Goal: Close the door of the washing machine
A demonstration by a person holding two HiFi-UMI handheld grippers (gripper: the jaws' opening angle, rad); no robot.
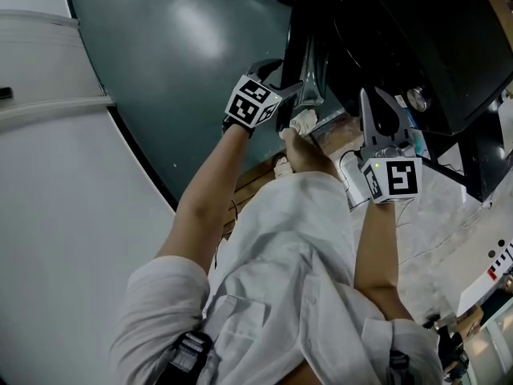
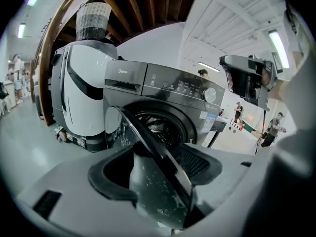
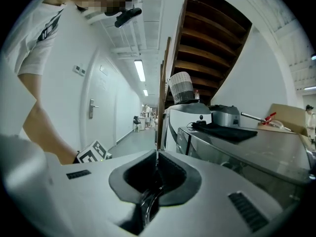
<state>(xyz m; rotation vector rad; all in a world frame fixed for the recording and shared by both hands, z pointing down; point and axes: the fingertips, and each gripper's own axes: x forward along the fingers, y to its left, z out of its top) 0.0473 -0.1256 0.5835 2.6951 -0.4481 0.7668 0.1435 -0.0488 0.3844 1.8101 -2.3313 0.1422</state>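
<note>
The dark grey washing machine point(image 2: 163, 90) point(image 1: 417, 46) stands with its round door point(image 2: 163, 157) swung out from the drum opening. The door's dark rim and glass bowl run between the jaws of my left gripper point(image 2: 158, 164), which are spread wide and not clamped on it. From the head view, the left gripper point(image 1: 292, 87) sits at the door's shiny edge point(image 1: 311, 74). My right gripper point(image 1: 383, 107) hovers open by the machine's front. In its own view the right gripper point(image 3: 155, 174) has a thin shiny edge low between its jaws; whether they touch is unclear.
A white appliance point(image 2: 81, 98) with a grey basket point(image 2: 94, 21) on top stands left of the machine, under wooden stairs point(image 2: 143, 4). A black cloth point(image 3: 229, 132) and a pot point(image 3: 224, 115) lie on the machine's top. The grey-green floor point(image 1: 176, 54) spreads leftward.
</note>
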